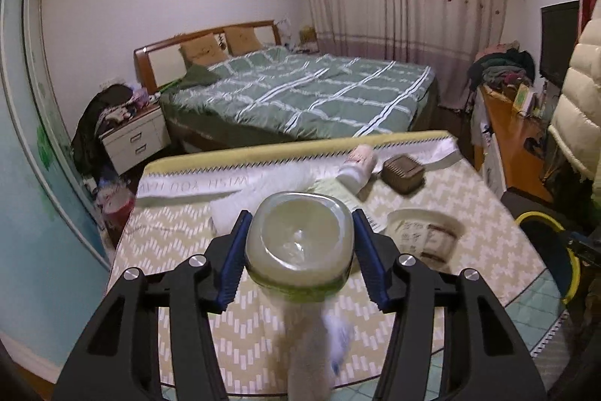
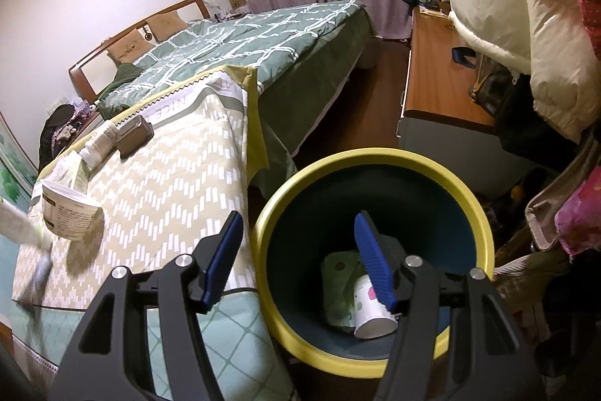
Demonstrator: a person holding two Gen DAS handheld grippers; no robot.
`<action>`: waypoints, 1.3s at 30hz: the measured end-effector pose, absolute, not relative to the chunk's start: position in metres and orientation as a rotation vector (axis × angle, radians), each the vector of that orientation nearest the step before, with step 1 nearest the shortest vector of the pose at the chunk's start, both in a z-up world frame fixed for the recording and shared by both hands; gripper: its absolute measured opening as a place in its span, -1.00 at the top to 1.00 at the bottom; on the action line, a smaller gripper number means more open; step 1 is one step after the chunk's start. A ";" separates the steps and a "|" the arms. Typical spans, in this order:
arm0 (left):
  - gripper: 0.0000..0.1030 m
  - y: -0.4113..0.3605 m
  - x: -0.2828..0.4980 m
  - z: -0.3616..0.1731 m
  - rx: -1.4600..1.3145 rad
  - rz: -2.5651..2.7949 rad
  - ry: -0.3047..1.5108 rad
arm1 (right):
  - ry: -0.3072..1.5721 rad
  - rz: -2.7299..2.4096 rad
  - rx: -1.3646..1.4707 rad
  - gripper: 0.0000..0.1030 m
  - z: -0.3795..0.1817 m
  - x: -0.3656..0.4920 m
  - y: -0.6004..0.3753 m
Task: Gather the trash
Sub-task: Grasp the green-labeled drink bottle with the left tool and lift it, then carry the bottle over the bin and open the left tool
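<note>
The left tool clenches a bottle base-forward, lifted off the bench for carrying to the bin. Beyond it lie a tub, a tube and a brown box. The right tool, released and empty, hangs over the bin, which holds a cup.

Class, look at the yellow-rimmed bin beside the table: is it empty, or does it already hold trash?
Holds trash. Inside the bin lie a white dotted cup on its side and a green wrapper.
</note>
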State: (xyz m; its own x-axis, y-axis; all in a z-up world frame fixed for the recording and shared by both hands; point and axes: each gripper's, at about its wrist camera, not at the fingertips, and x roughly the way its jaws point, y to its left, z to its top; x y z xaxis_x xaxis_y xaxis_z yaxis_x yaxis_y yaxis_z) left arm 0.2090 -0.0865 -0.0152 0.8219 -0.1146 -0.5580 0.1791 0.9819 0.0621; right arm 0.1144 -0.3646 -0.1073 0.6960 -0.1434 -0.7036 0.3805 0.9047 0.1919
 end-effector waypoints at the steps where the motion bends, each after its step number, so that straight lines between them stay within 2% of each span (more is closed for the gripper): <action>1: -0.03 -0.089 0.205 -0.010 0.116 -0.169 0.575 | 0.744 -0.298 0.338 -0.14 -0.106 0.113 -0.365; 12: -0.02 -0.137 0.152 0.037 0.141 -0.367 0.485 | 0.717 -0.311 0.341 -0.14 -0.101 0.093 -0.374; 20: -0.02 -0.210 0.134 0.052 0.147 -0.546 0.466 | 0.706 -0.336 0.354 -0.14 -0.102 0.073 -0.393; 30: -0.01 -0.334 0.150 0.024 0.205 -0.741 0.564 | 0.690 -0.369 0.371 -0.14 -0.103 0.050 -0.422; 39: -0.01 -0.434 0.169 -0.031 0.306 -0.806 0.655 | 0.705 -0.403 0.400 -0.14 -0.117 0.041 -0.445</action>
State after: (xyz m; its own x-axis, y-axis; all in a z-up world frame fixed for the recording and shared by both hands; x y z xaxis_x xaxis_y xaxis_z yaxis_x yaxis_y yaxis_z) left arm 0.1692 -0.4337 -0.0315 0.5115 -0.5669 -0.6458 0.7482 0.6634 0.0102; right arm 0.0411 -0.4450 -0.1166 0.6921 -0.2189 -0.6879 0.4821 0.8494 0.2148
